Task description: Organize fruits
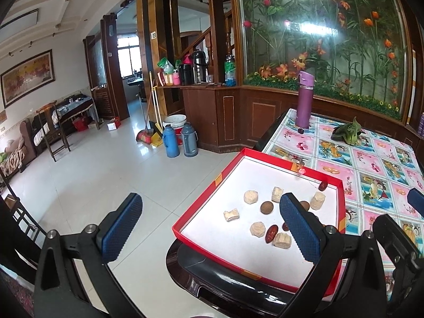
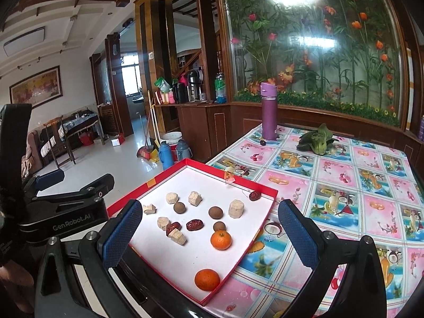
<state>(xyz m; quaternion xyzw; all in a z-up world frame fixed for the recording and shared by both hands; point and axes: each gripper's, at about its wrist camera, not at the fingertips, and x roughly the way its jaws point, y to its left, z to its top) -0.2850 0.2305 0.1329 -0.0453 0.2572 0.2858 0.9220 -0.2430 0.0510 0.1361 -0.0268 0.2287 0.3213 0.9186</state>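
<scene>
Both grippers, left (image 1: pixel 212 228) and right (image 2: pixel 209 234), spread apart, empty. Two oranges (image 2: pixel 220 239) in the red box's (image 2: pixel 261 229) near corner; dates (image 2: pixel 194 224), round brown fruits and pale chunks mid-box. One date (image 2: pixel 255 195) against the far rim.

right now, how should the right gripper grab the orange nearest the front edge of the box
Grip the near orange across its widest middle, coming straight down from above. It is round with no handle, and it sits close to the box's low red front wall, so a side approach would hit the rim. The right gripper is open wide enough to straddle it. Set the fingers left and right of it, clear of the second orange.
</scene>
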